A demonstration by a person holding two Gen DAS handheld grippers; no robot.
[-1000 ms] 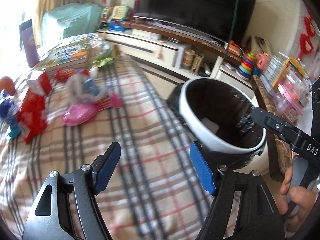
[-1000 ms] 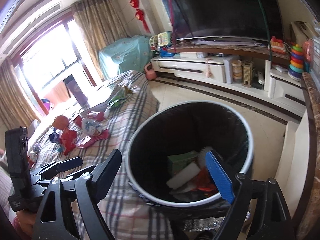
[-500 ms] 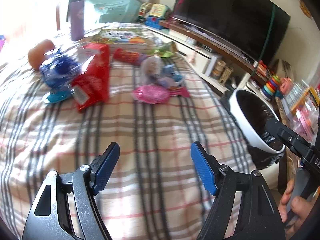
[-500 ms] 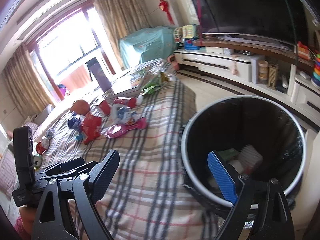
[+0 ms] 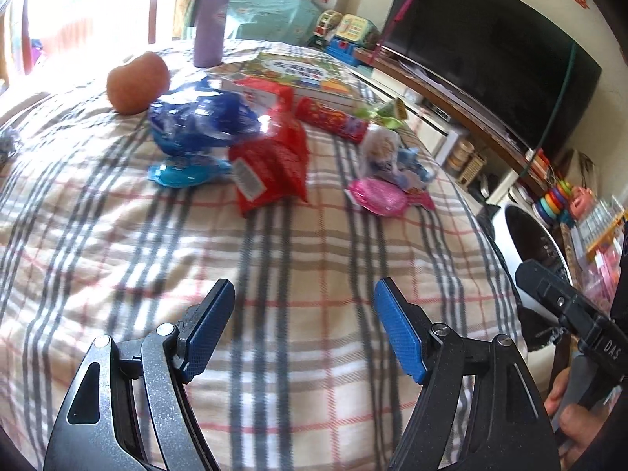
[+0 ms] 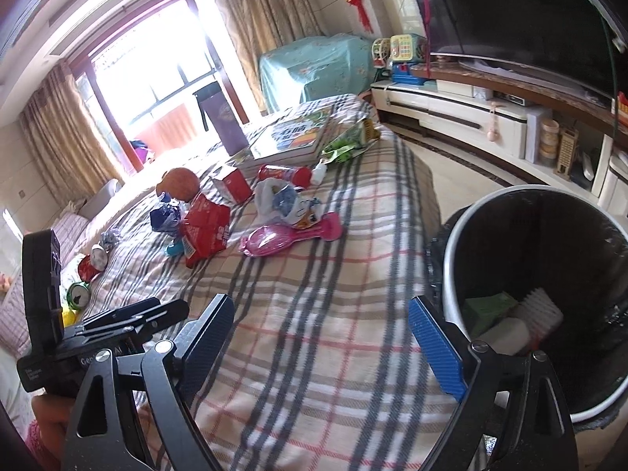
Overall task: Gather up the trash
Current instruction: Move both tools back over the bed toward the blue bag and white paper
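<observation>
White-rimmed trash bin (image 6: 541, 204) shows its contents only in right view.

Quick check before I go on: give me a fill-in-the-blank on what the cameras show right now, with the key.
1. The jaws of the left gripper and right gripper are both ____.
2. The bin is lined with a ____ bag.
3. The red wrapper lies on a ____ blanket.
4. The hairbrush is ____ in colour.

Missing words: open; black; plaid; pink
</observation>
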